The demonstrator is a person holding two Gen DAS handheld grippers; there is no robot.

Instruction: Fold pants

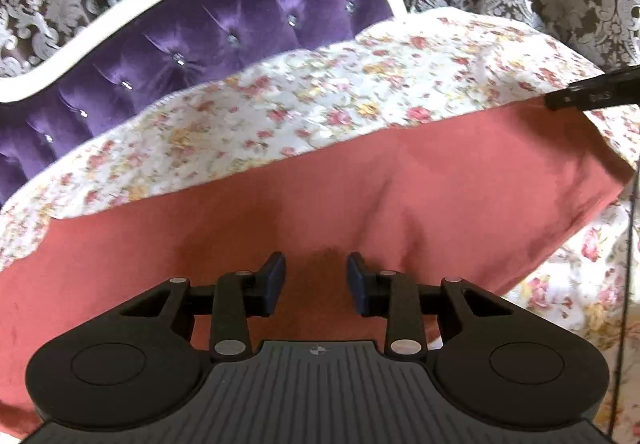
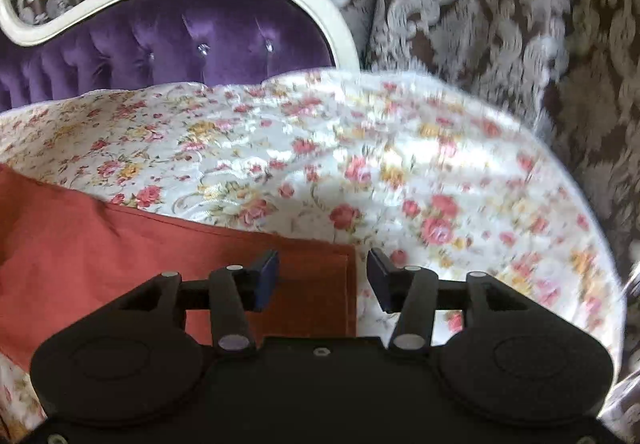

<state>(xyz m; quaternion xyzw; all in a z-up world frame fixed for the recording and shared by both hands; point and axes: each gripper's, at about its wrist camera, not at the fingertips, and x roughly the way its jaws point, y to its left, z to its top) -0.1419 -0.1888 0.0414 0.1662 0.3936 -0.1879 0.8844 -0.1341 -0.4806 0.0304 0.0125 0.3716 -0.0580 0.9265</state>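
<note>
Your left gripper (image 1: 316, 280) hangs over the flat, terracotta-red cotton pants (image 1: 360, 180), and its two blue-padded jaws stand partly apart with only the cloth lying below and beyond them; nothing is pinched, and the pads press on nothing that you can see. The pants run as a broad band from behind the left jaw, under the gap, and away ahead of the right jaw, where the band ends in a straight hem. Out at that far corner, ahead and to the right of your left jaws, the black tip of your other tool shows just at the cloth's upper edge (whether it touches the cloth cannot be told from here). Your right gripper (image 2: 323, 278) has its jaws wider apart, and they hold nothing: the squared end of the pants (image 2: 160, 256) lies beneath the left jaw and reaches into the gap, its stitched edge falling between the two pads, while the right jaw stands over the white bedspread with pink and yellow roses (image 2: 360, 172). That bedspread lies under the pants and spreads ahead of both sets of jaws. Beyond it, ahead and to the left, rises the purple tufted velvet headboard with its curved white frame (image 1: 168, 44), and behind that the brown curtain with a silver damask pattern (image 2: 500, 24).
</note>
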